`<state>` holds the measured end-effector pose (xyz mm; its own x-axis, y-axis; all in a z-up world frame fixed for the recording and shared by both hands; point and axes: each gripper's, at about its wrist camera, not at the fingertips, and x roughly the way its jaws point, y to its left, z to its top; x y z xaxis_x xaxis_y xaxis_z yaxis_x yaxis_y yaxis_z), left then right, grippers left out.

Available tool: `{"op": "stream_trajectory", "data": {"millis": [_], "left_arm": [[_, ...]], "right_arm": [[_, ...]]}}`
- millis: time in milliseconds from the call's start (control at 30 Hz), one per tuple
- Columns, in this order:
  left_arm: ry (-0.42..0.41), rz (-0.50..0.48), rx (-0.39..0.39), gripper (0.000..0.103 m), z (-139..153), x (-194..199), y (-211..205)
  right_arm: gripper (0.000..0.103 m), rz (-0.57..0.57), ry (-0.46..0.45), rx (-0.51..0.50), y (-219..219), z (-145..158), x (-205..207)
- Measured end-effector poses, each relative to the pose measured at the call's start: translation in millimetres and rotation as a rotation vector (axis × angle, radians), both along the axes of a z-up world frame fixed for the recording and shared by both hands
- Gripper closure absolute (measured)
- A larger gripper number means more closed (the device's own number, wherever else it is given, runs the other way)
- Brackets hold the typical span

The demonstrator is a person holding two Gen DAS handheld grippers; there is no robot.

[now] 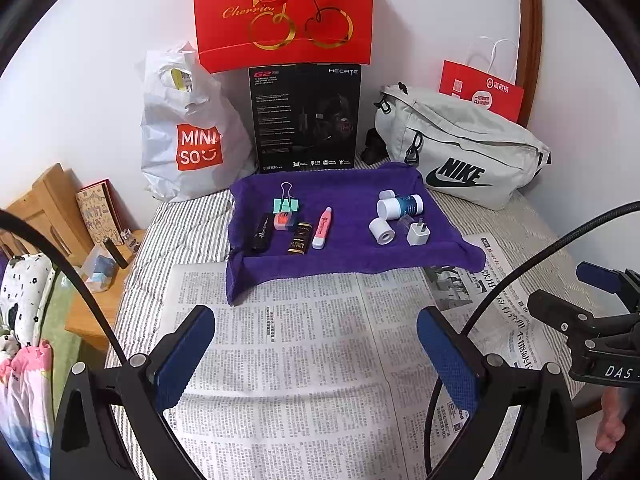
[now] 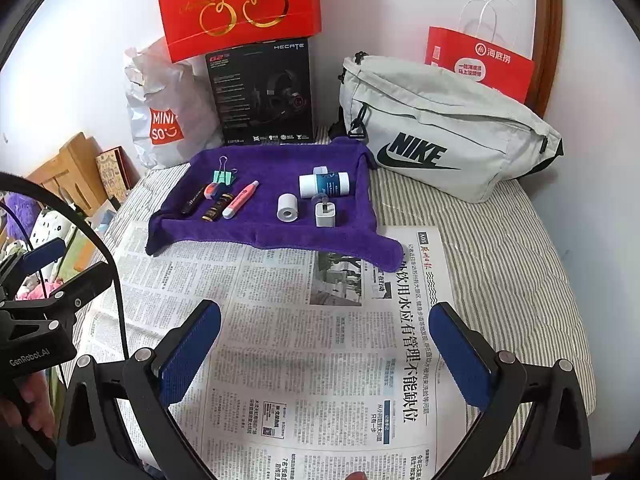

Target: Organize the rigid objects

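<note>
A purple towel (image 1: pixel 352 258) (image 2: pixel 280 236) lies on the bed with small items in two groups. On its left are a mint binder clip (image 1: pixel 286 205) (image 2: pixel 225 176), a black tube (image 1: pixel 262 232), an orange-blue eraser (image 1: pixel 285 221), a dark brown tube (image 1: pixel 301 238) and a pink pen (image 1: pixel 322 227) (image 2: pixel 241 199). On its right are a white-and-teal bottle (image 1: pixel 402 205) (image 2: pixel 325 185), a white roll (image 1: pixel 382 231) (image 2: pixel 288 207) and a white plug adapter (image 1: pixel 418 234) (image 2: pixel 325 213). My left gripper (image 1: pixel 316 340) and right gripper (image 2: pixel 325 336) hover open over newspaper (image 1: pixel 304 360) (image 2: pixel 312 360), holding nothing.
Behind the towel stand a white MINISO bag (image 1: pixel 188 136), a black headset box (image 1: pixel 306 116) with a red cherry bag (image 1: pixel 284 12) on it, a grey Nike bag (image 1: pixel 460 152) (image 2: pixel 440 128) and a red paper bag (image 1: pixel 482 90). A wooden side table (image 1: pixel 96 280) sits left.
</note>
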<state>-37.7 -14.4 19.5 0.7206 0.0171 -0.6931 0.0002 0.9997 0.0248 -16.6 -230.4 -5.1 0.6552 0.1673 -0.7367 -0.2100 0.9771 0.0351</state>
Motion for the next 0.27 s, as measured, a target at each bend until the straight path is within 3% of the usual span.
{"op": "stream_trajectory", "data": {"millis": [267], "left_arm": [[-0.012, -0.008, -0.007, 0.001, 1.9, -2.1, 1.2]], "right_arm": [[0.001, 0.007, 0.001, -0.001, 0.7, 0.2, -1.0]]}}
